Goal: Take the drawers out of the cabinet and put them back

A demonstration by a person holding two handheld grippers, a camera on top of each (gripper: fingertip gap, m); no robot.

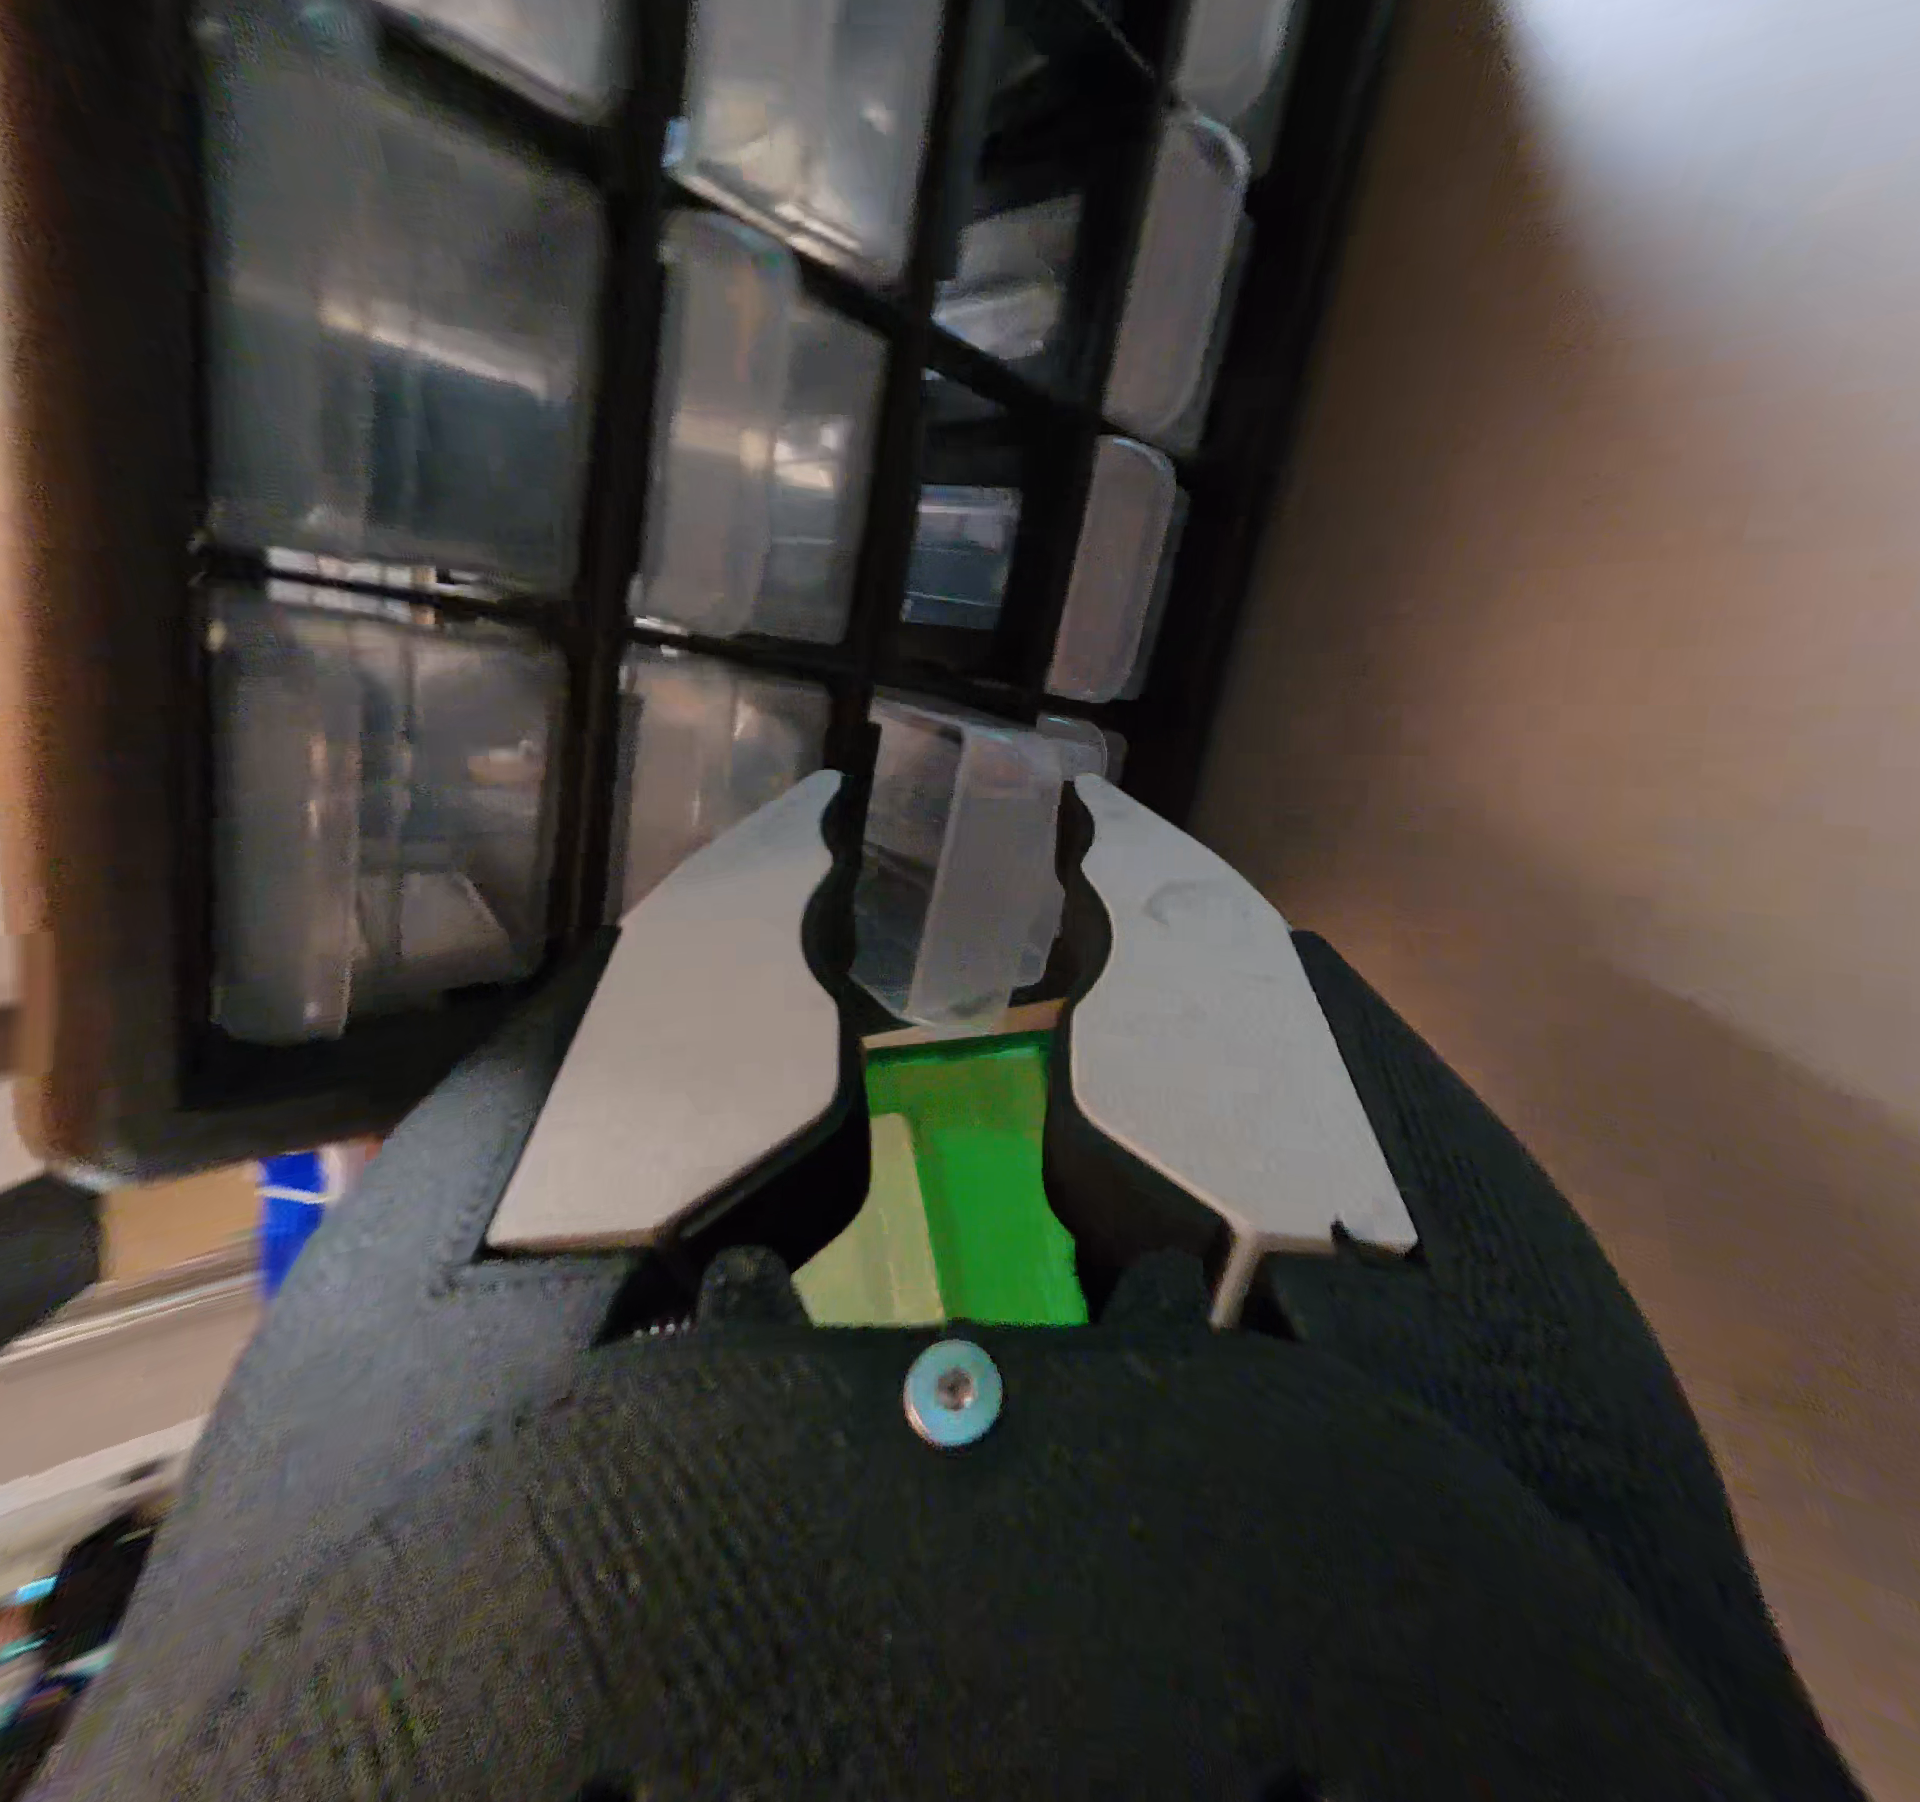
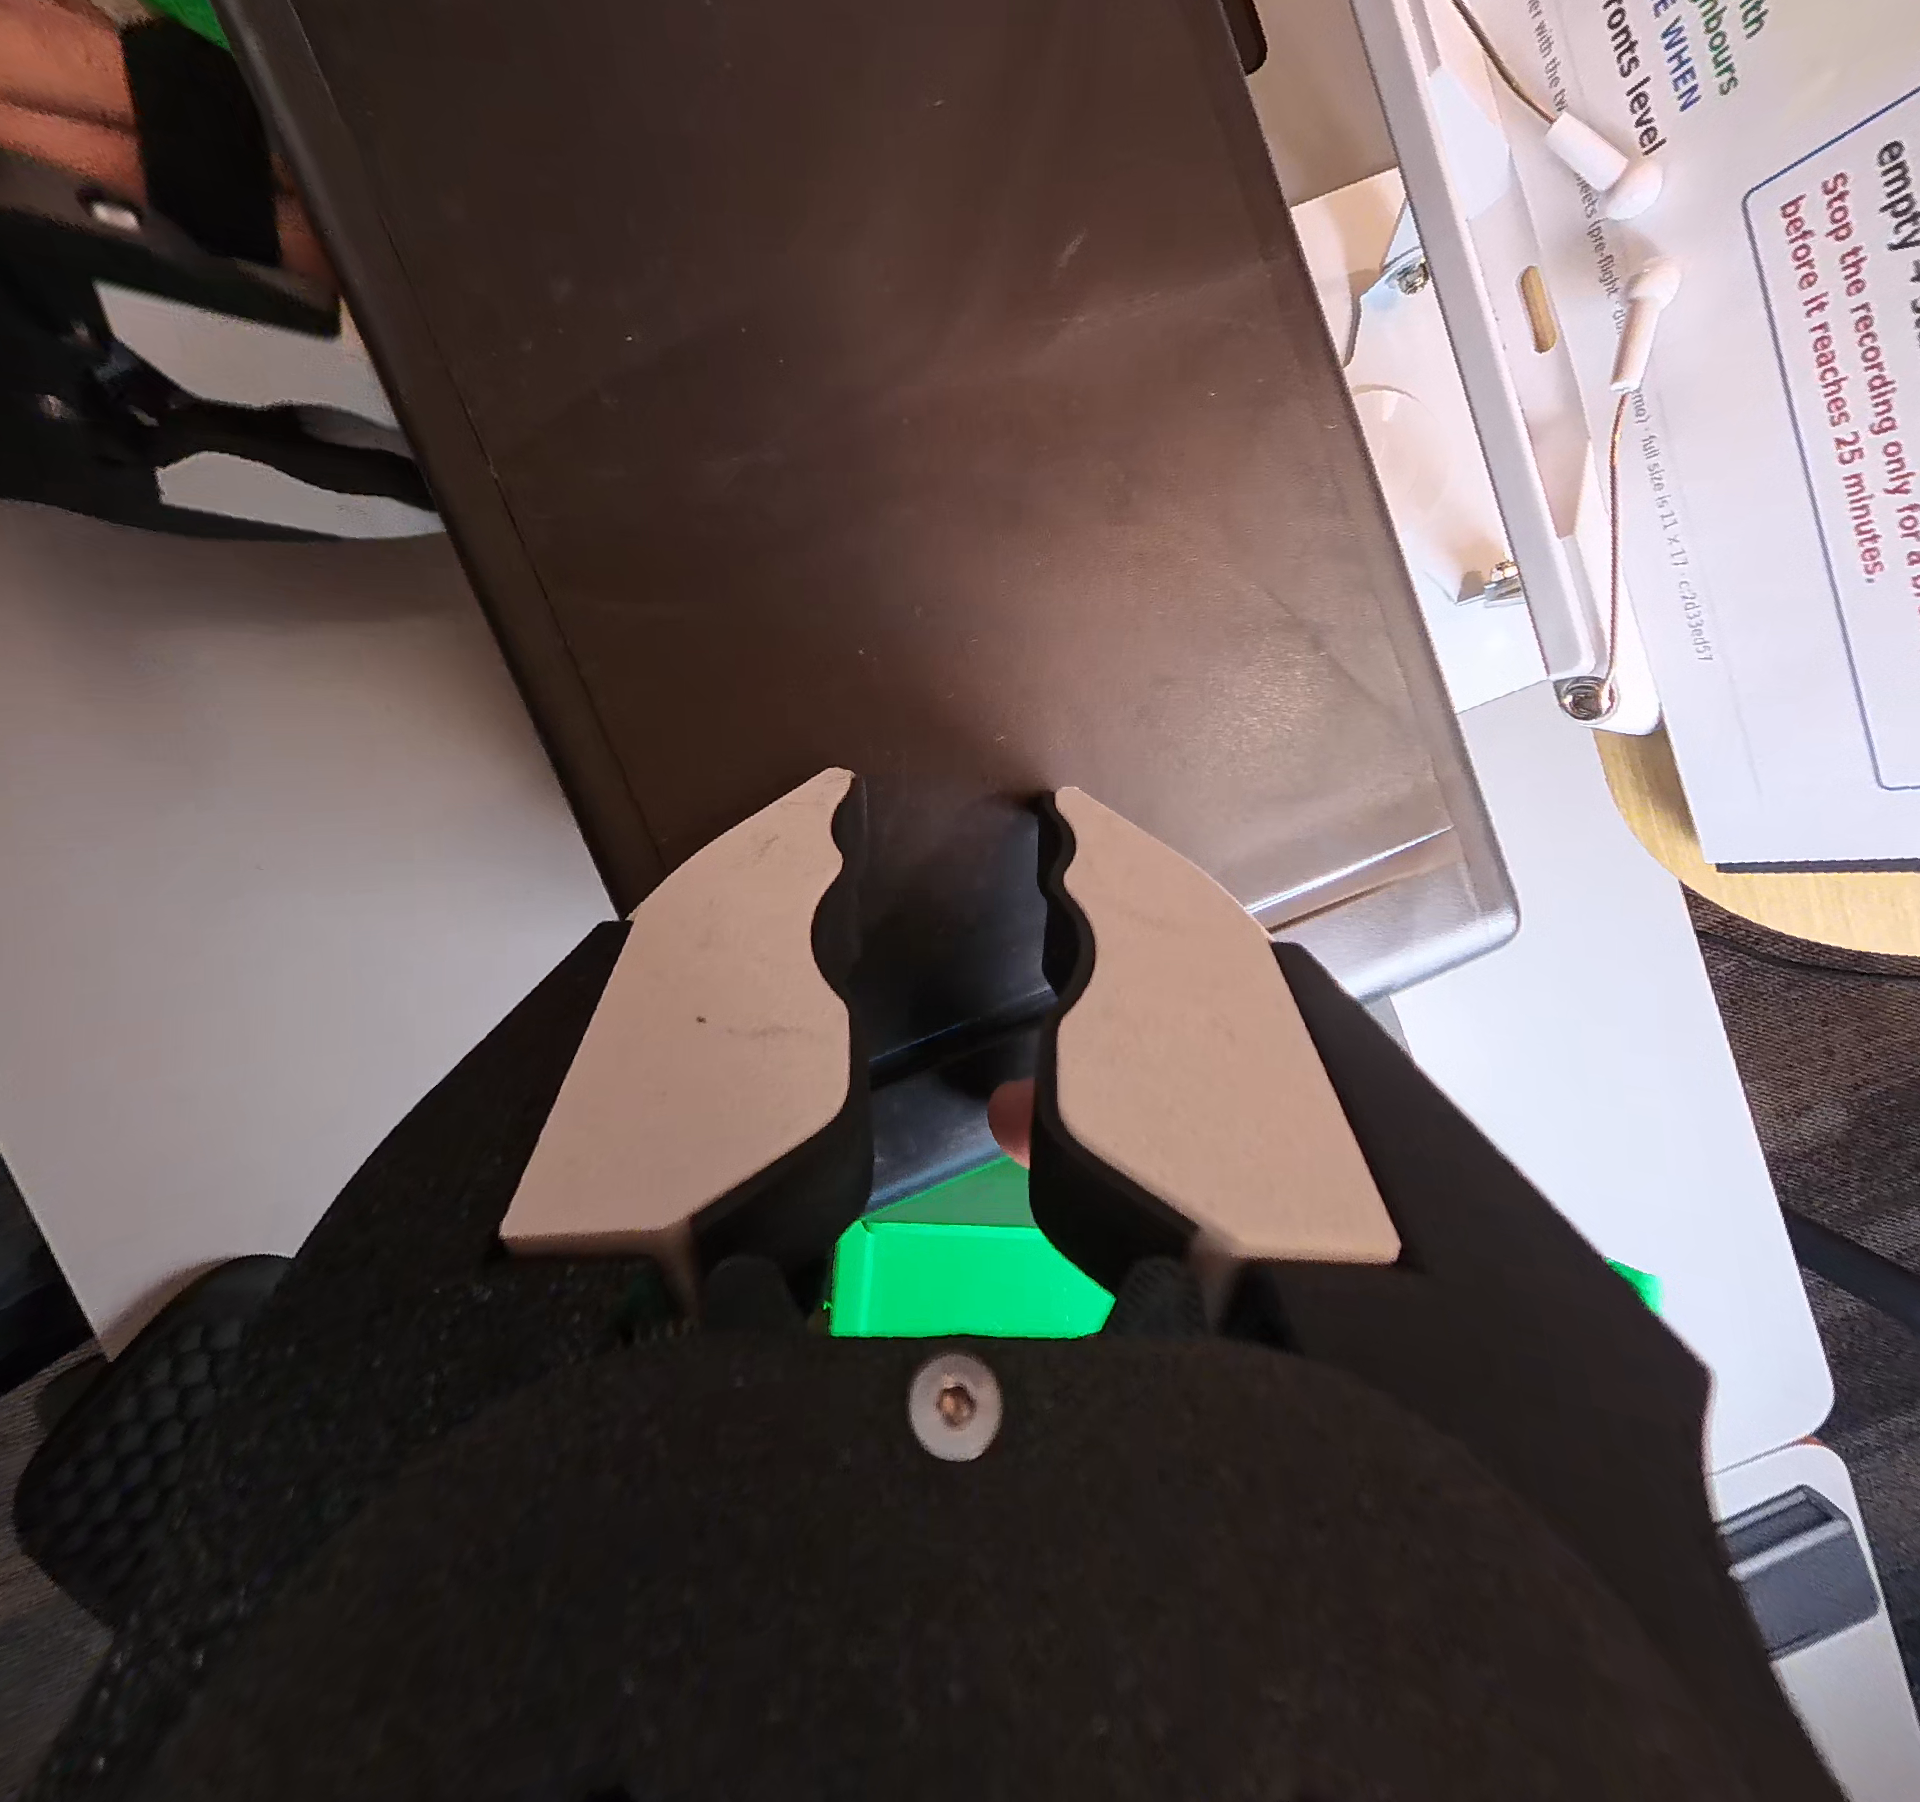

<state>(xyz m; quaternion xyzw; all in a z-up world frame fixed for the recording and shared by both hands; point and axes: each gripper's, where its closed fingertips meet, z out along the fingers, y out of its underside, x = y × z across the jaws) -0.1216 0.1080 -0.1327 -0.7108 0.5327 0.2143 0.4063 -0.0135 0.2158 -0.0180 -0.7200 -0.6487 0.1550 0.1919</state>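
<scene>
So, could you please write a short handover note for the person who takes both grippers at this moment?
Left gripper: its fingers are closed on the front of a clear drawer in the cabinet. The drawer sticks out of its slot.
Right gripper: its fingers straddle the end edge of the dark cabinet side, apparently to steady it; whether they clamp it is unclear.
Done: cannot be judged; several slots look open or hold drawers that are partly out.
Left: this drawer is neither fully out nor flush. Keep the cabinet steady, finish moving this drawer, then check the other slots.
</scene>
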